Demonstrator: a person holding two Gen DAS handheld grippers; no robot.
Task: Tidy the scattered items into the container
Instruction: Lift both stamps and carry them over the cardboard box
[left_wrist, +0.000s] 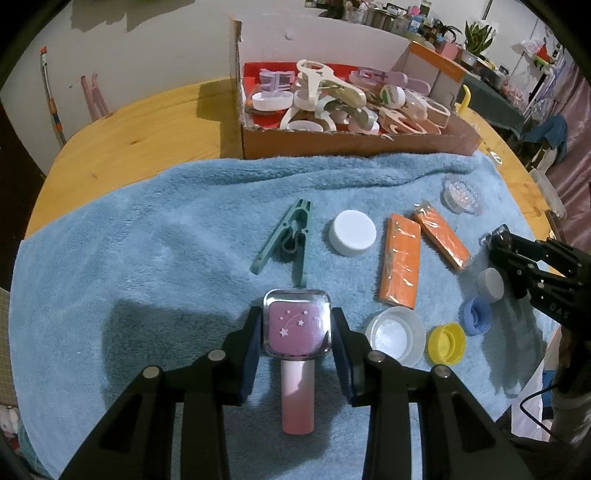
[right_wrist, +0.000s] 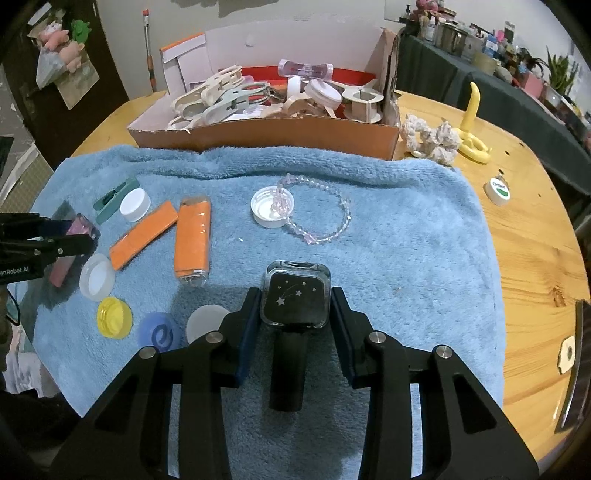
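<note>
My left gripper (left_wrist: 295, 330) pinches the pink bottle (left_wrist: 296, 354) and my right gripper (right_wrist: 294, 314) pinches the black bottle (right_wrist: 291, 332), both still low over the near part of the blue towel (left_wrist: 147, 229). The cardboard box (left_wrist: 354, 142) at the far edge is already heaped, yet caps, a teal clip (left_wrist: 286, 240), two orange packs (left_wrist: 400, 266) and a bead bracelet (right_wrist: 325, 218) remain scattered. I read "enRobot.AI" on the left gripper's body.

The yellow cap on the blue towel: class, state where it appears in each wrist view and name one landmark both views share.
Left wrist view: yellow cap lower right, right of the left gripper.
Right wrist view: yellow cap lower left, left of the right gripper.
Shared landmark: the clear round lid lying next to it.
</note>
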